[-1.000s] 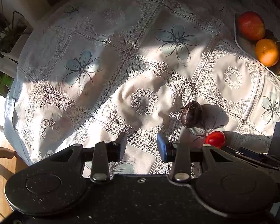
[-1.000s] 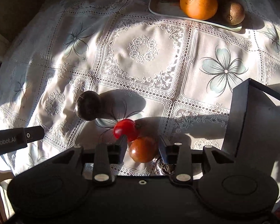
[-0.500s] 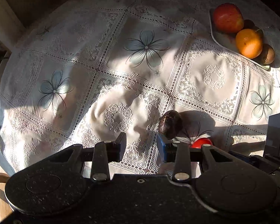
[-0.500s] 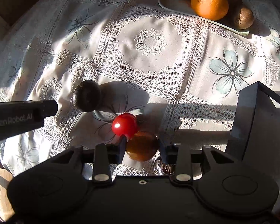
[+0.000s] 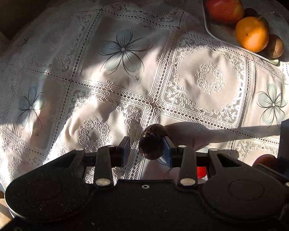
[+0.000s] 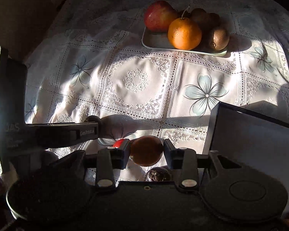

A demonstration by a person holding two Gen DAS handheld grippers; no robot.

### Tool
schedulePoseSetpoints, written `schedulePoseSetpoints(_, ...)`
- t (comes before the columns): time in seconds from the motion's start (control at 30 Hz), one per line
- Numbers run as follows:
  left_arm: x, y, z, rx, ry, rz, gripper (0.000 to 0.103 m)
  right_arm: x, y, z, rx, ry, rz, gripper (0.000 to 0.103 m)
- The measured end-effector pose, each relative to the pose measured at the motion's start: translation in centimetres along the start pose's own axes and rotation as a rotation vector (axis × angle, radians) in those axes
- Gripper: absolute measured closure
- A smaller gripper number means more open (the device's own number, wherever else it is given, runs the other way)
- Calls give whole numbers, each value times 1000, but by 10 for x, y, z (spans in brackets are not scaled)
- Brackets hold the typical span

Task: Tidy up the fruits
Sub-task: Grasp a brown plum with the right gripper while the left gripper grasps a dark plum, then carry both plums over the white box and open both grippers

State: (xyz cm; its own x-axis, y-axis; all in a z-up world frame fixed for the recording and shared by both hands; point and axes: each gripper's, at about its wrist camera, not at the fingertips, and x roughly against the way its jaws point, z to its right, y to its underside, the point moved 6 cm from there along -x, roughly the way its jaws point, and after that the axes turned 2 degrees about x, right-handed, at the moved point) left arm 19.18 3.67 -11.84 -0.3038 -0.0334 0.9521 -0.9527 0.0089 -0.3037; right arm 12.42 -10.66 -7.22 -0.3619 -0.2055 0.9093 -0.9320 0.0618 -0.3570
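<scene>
On the lace tablecloth, well short of the tray, a dark round fruit is sitting between the fingers of the left gripper; its jaws are standing wide, the right pad touching or nearly touching the fruit and the left pad apart from it. Nearer than the tray in the right wrist view, the right gripper is straddling a brownish-orange fruit with its jaws wide; whether either pad is touching cannot be told. A red fruit is peeking out just left of that fruit. On the tray an apple, an orange and a kiwi are lying together, touching
</scene>
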Motion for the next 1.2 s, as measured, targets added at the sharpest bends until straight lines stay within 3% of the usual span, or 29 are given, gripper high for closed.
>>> schedulePoseSetpoints(0.2, -6, 0, 7, -17, 10, -12, 51, 8, -5, 8, -29, 10, 19, 65)
schedulePoseSetpoints(0.3, -11, 2, 11, 5, 60, -41, 62, 10, -5, 12, -45, 19, 23, 65)
schedulePoseSetpoints(0.43, -5, 5, 13, 22, 53, -28, 71, 19, -5, 22, -66, 28, 42, 65)
schedulePoseSetpoints(0.63, 35, 2, 24, 30, 50, 41, 71, 42, -2, 51, -125, 59, 87, 65)
schedulePoseSetpoints(0.93, 109, 16, 100, -90, 187, 141, 71, 62, 21, 137, -252, 206, 69, 65)
schedulePoseSetpoints(1.2, 102, 54, 170, -231, 221, 101, 71, 63, 42, 197, -340, 316, 5, 64)
